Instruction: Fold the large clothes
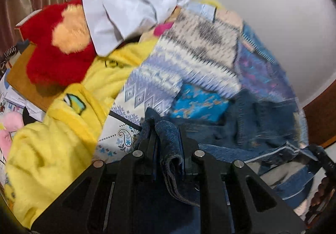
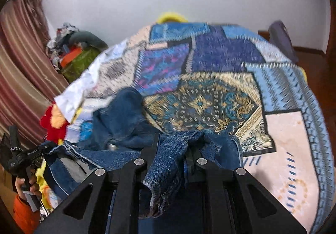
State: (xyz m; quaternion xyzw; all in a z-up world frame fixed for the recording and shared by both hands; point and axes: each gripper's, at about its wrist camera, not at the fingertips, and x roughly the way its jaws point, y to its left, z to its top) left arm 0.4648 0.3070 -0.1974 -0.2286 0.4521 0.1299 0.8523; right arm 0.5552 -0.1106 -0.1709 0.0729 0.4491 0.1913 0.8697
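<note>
Both tools grip the blue jeans [image 2: 117,120]: the left tool [image 1: 168,135] is clenched on one denim edge, the right tool [image 2: 174,145] on another. The rest of the jeans lies crumpled on the patterned bedspread [image 2: 220,91], near a yellow plush blanket [image 1: 56,145].

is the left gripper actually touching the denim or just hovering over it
Touching. The left wrist view shows the left gripper shut on a fold of the blue denim garment, with the cloth pinched between its fingers and bunching out behind them.
</note>
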